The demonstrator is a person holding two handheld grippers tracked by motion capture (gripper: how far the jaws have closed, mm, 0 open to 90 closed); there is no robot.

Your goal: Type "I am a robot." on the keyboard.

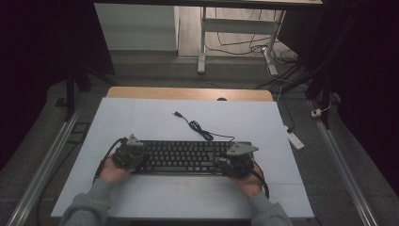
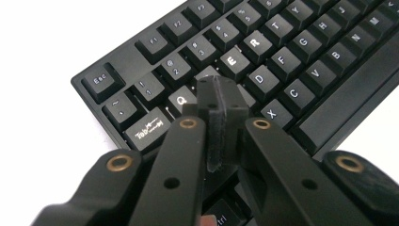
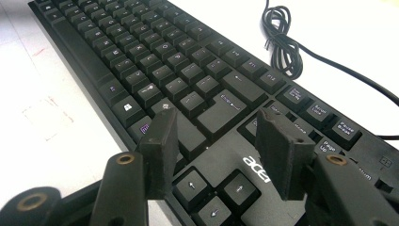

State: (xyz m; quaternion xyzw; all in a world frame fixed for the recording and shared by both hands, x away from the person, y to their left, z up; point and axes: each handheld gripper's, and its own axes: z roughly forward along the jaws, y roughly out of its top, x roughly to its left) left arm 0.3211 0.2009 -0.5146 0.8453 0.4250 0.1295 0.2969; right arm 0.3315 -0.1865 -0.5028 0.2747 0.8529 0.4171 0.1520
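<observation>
Black jaws of the left gripper [image 2: 221, 117] are pinched fully together, nothing between them, tips hovering over the keyboard [image 1: 186, 157] around its Q and W keys; a careless dip could jab neighbouring keys or shove the board. Right gripper [image 3: 214, 141], jaws parted and empty, straddles the arrow-key corner.

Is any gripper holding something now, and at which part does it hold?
Nothing is held. The left gripper is shut with its tips pressed together over the W key of the keyboard; the right gripper stands open above the arrow keys.
</observation>
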